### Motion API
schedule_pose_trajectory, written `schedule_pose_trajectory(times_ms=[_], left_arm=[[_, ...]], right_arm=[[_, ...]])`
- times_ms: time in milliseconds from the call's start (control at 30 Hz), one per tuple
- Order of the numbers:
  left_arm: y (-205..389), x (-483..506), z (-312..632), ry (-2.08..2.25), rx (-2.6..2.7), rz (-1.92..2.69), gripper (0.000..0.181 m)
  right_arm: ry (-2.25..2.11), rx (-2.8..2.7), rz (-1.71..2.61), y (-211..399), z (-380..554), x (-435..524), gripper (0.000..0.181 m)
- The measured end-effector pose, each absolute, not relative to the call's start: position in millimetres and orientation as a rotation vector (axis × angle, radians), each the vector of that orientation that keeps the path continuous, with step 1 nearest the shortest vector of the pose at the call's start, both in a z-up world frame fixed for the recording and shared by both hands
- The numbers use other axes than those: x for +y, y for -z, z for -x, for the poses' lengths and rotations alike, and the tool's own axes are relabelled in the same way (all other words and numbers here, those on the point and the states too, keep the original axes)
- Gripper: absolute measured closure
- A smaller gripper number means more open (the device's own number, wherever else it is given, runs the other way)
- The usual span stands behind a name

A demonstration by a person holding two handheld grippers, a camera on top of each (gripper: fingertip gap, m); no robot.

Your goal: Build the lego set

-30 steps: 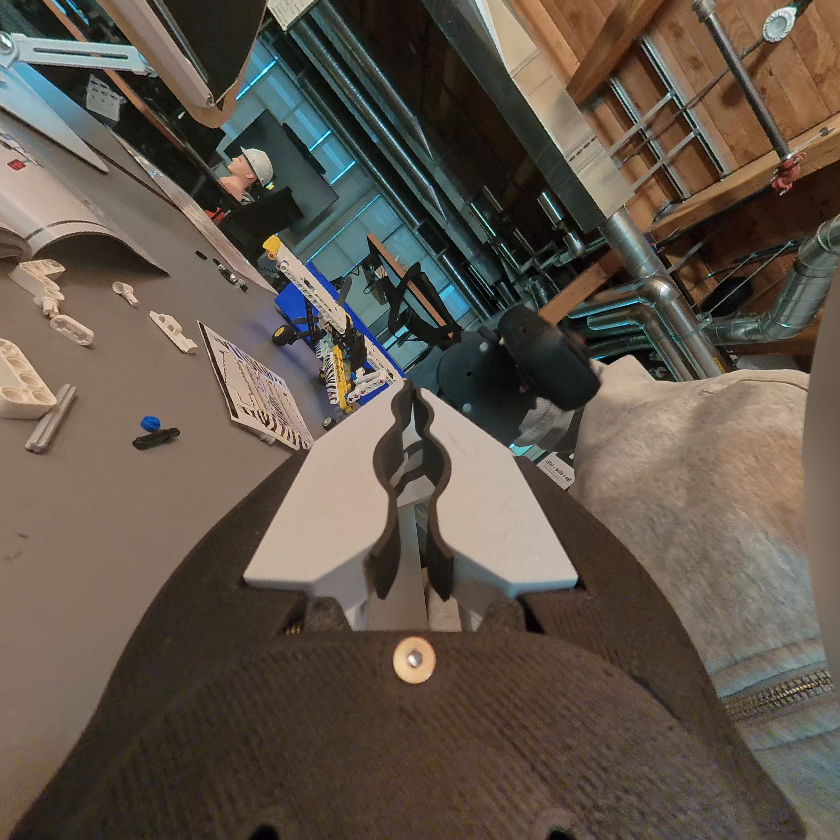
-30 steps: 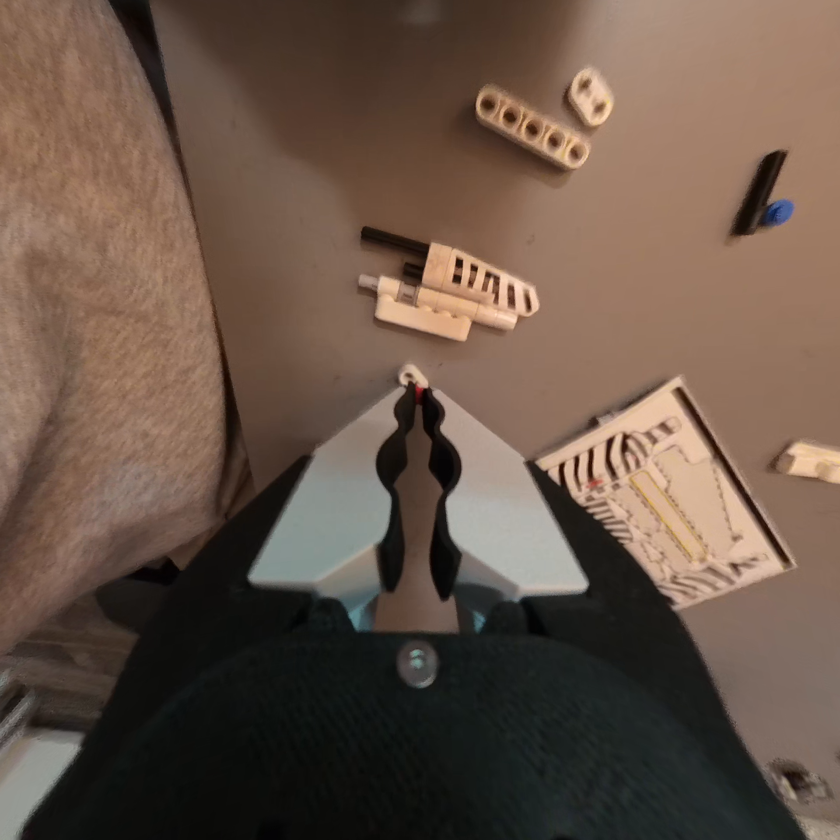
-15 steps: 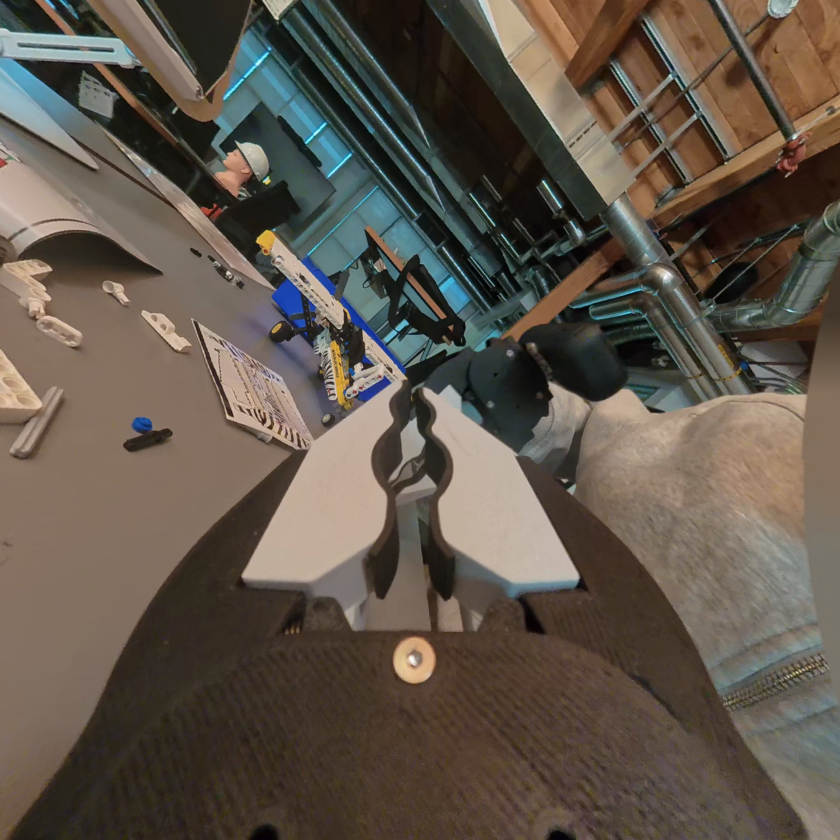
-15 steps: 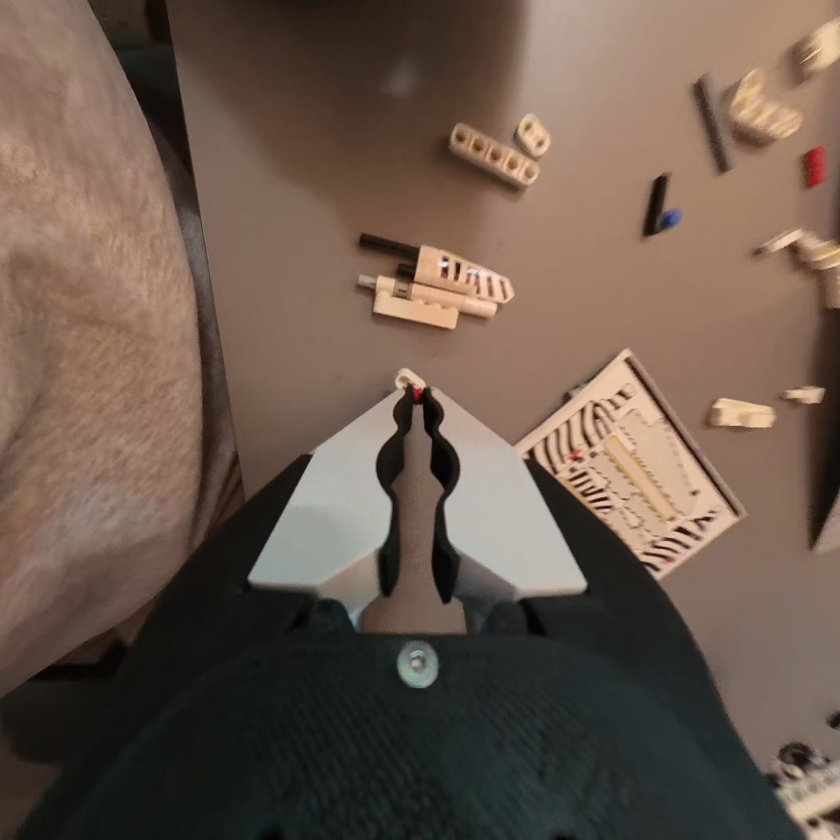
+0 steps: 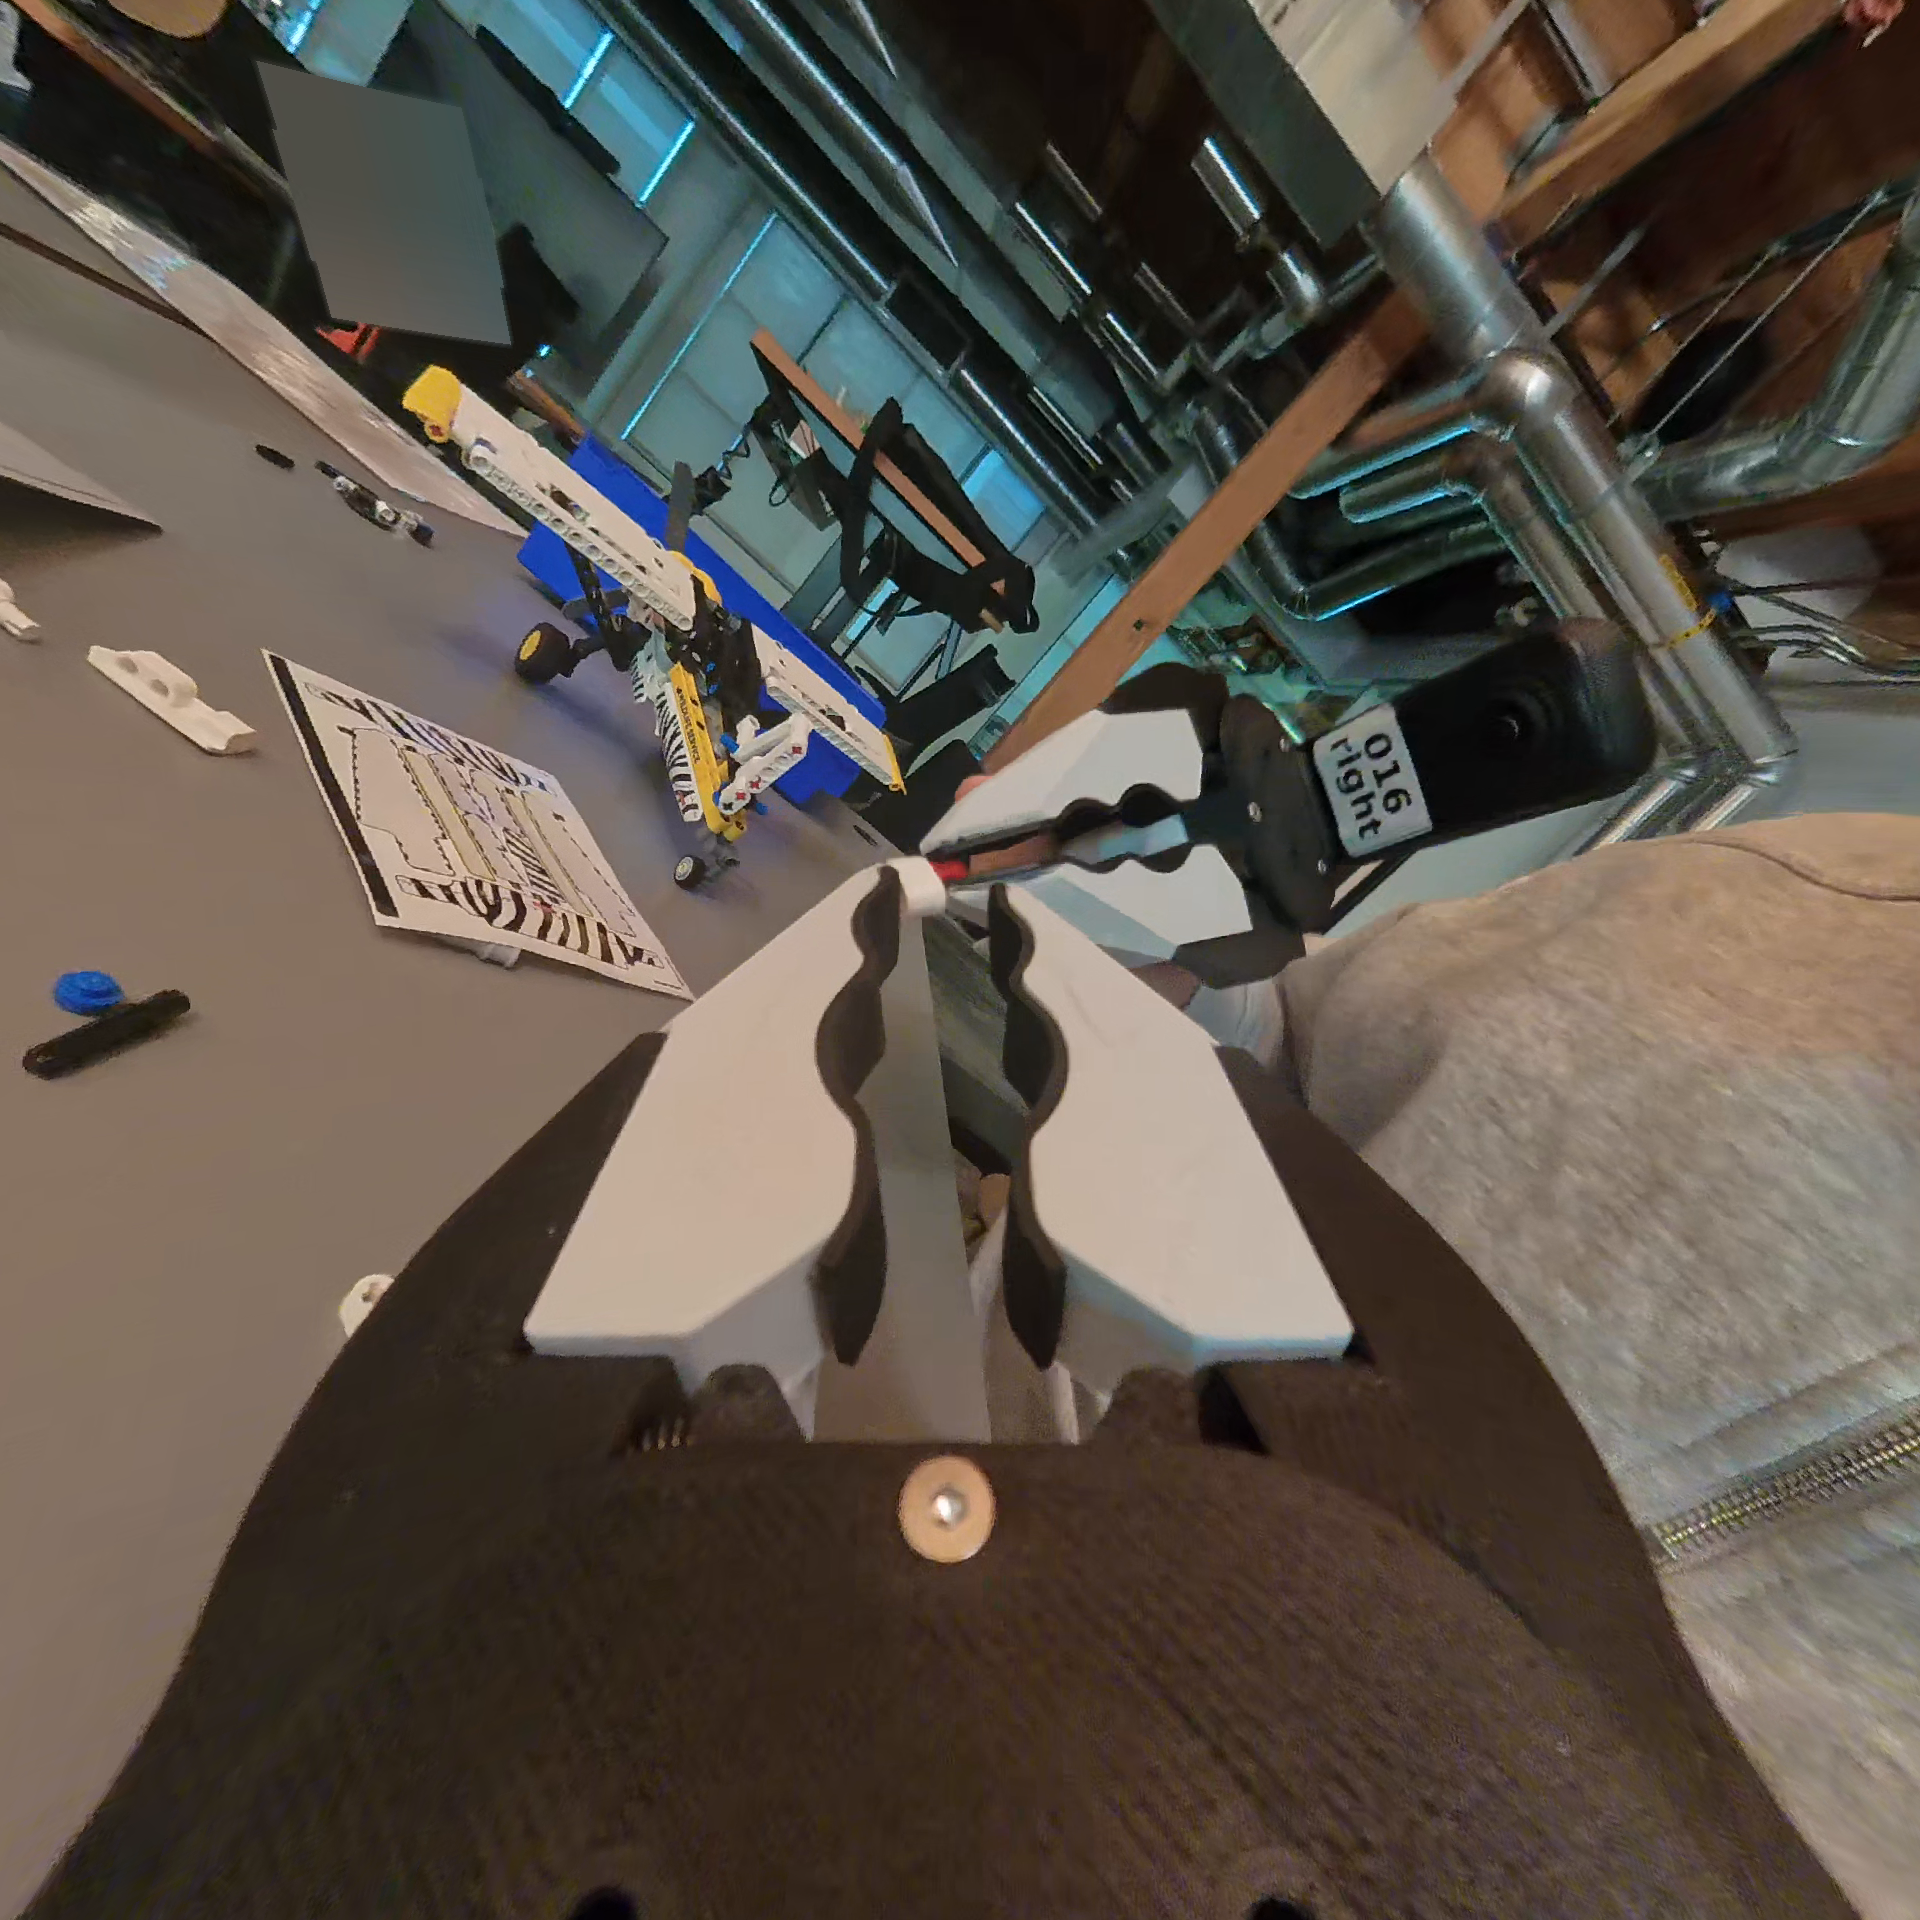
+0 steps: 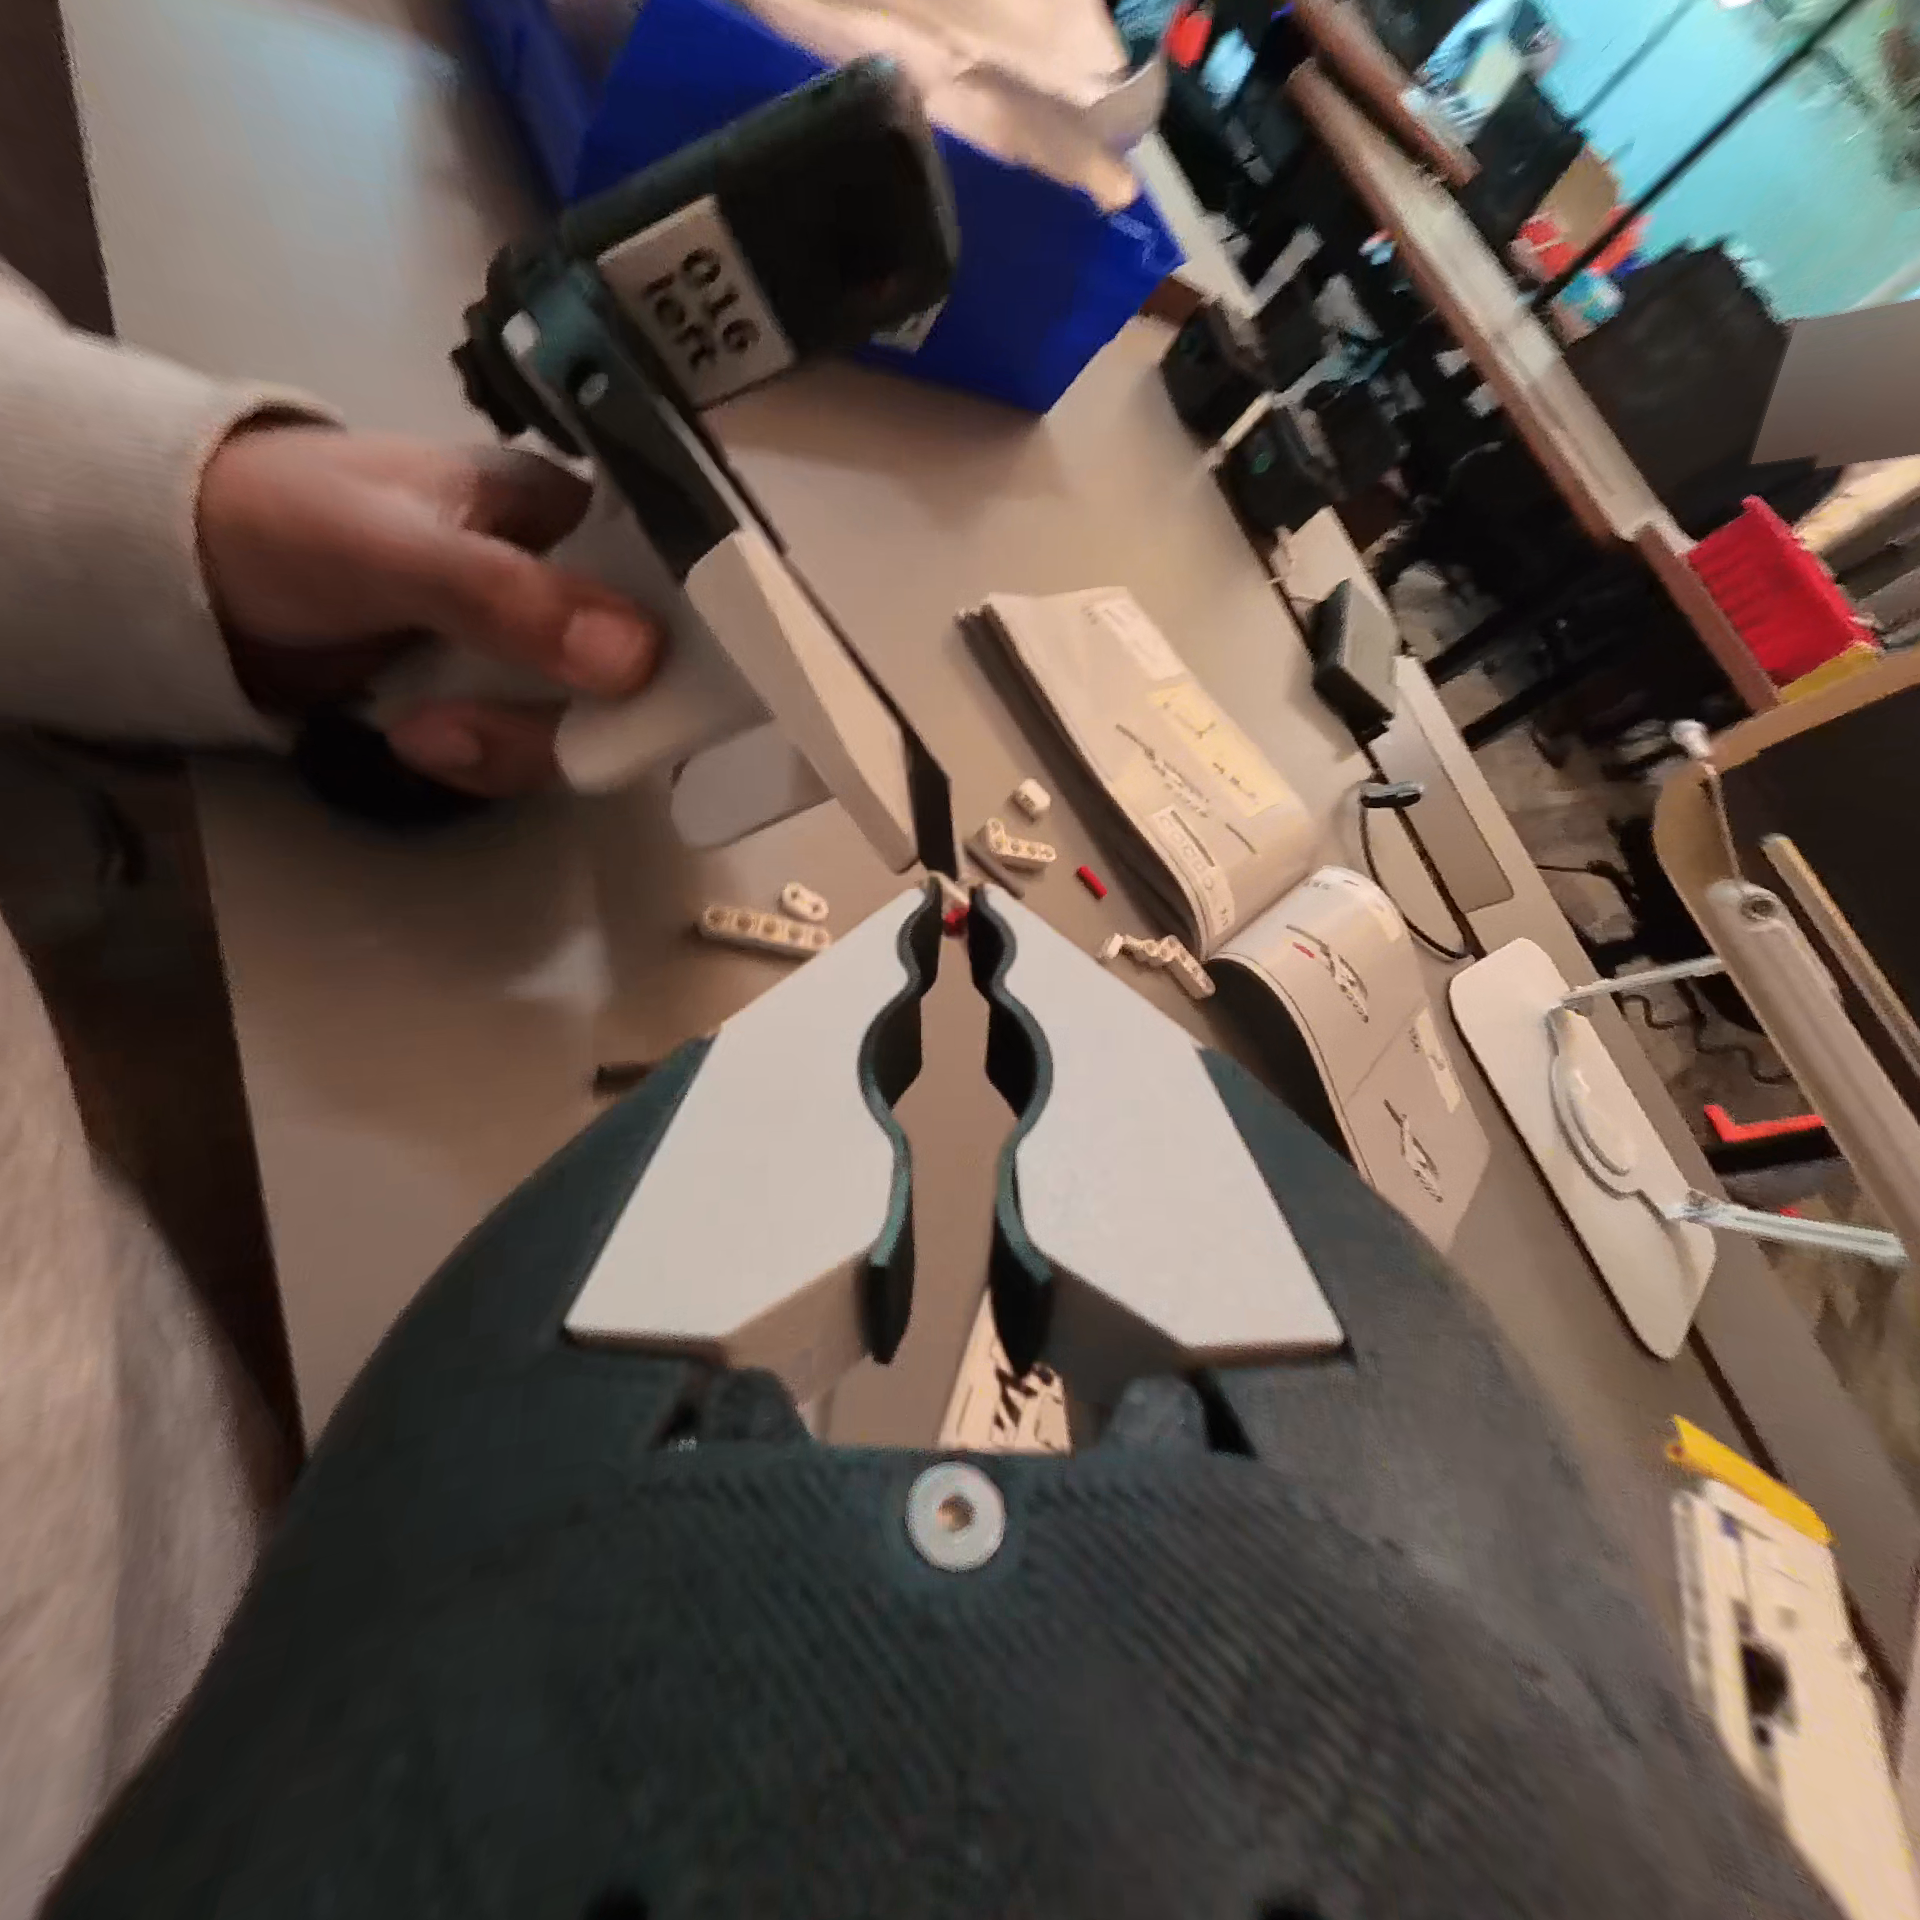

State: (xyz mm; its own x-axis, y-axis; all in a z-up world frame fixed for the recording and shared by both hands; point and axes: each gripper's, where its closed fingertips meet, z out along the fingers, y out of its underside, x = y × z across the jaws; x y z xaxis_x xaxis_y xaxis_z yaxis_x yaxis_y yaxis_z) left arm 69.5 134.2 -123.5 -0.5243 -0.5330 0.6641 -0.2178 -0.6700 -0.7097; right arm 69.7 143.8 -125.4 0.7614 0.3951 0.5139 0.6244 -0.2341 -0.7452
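My right gripper [image 6: 951, 914] is shut on a small white Lego piece [image 6: 940, 890] with a red pin [image 6: 957, 914] in it, held in the air above the grey table [image 6: 436, 997]. My left gripper [image 5: 940, 891] is open, its jaws a finger's width apart. The white piece [image 5: 922, 888] sits at the left gripper's tips, close against the left-hand finger. The right gripper [image 5: 940, 868] comes in from the right in the left wrist view. In the right wrist view the left gripper [image 6: 935, 868] comes down from the upper left, held by a hand [image 6: 416, 603].
On the table lie a striped sticker sheet [image 5: 468, 821], a yellow and white Lego model [image 5: 675, 644], a blue bin [image 5: 727, 582], a blue piece [image 5: 83, 987] beside a black pin [image 5: 104, 1029], white beams [image 6: 764, 928] and an open instruction booklet [image 6: 1195, 748]. A grey sweater [image 5: 1558, 1195] fills the right. Both grippers' tips are close together, under 4 cm apart.
My right gripper has lifted from over the table and swung up to meet the left gripper's tips, still holding the piece. My left gripper has gone from shut to open.
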Motion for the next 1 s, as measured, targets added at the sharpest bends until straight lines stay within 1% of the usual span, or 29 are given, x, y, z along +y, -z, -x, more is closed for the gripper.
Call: schedule_pose_trajectory(times_ms=[100, 300, 333, 500, 600, 633, 700, 767, 867, 1000], left_arm=[[123, 136, -69, 2.298, 1.150, 1.408, 0.175], [124, 135, -69, 2.296, 1.159, 1.418, 0.177], [123, 136, -68, 2.296, 1.153, 1.413, 0.177], [115, 147, -62, 2.398, 1.041, 1.377, 0.178], [108, 151, -56, 2.480, 0.990, 1.326, 0.177], [105, 150, -54, 2.509, 0.989, 1.296, 0.181], [101, 148, -50, 2.538, 0.997, 1.249, 0.181], [100, 145, -49, 2.541, 1.019, 1.229, 0.181], [100, 143, -49, 2.539, 1.036, 1.224, 0.181], [99, 143, -48, 2.563, 1.029, 1.209, 0.181]], right_arm=[[0.221, -0.674, 1.802, 117, -66, 147, 0.177], [0.180, -0.592, 1.774, 118, -66, 145, 0.179], [0.162, -0.582, 1.767, 118, -65, 144, 0.176], [-0.012, -0.451, 1.683, 100, -68, 140, 0.149], [-0.170, -0.376, 1.689, 100, -70, 140, 0.137], [-0.243, -0.361, 1.692, 102, -67, 141, 0.136], [-0.394, -0.334, 1.683, 103, -58, 141, 0.133], [-0.515, -0.314, 1.657, 101, -51, 141, 0.134], [-0.575, -0.300, 1.649, 103, -50, 143, 0.136], [-0.631, -0.314, 1.633, 102, -47, 142, 0.147]])
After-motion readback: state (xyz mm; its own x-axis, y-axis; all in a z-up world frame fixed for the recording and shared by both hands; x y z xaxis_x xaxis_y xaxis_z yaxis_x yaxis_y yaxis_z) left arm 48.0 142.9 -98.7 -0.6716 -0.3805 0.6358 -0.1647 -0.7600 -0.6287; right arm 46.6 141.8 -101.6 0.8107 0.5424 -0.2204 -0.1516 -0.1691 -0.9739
